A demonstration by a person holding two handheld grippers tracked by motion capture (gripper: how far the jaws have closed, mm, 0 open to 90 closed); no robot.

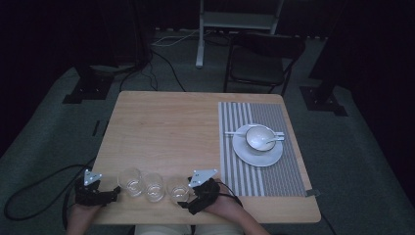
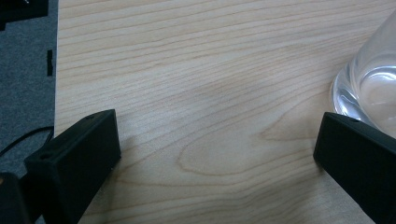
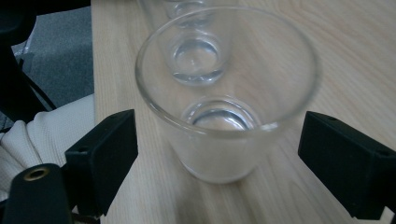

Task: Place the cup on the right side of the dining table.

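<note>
Three clear empty glasses stand in a row near the table's front edge: the left glass (image 1: 130, 181), the middle glass (image 1: 153, 187) and the right glass (image 1: 178, 188). My right gripper (image 1: 186, 198) is open, and its jaws stand on either side of the right glass (image 3: 224, 116) without touching it. Behind that glass the middle one (image 3: 196, 58) lines up. My left gripper (image 1: 113, 192) is open at the front left of the table, just left of the row. Bare wood lies between its jaws (image 2: 210, 158), and the left glass (image 2: 369, 88) sits by its right jaw.
A striped placemat (image 1: 244, 171) covers the table's right side, carrying a white plate (image 1: 244, 154) with a bowl (image 1: 255, 134) and spoon (image 1: 272, 142). A dark chair (image 1: 262, 63) stands beyond the far edge. The table's front edge is close behind both grippers.
</note>
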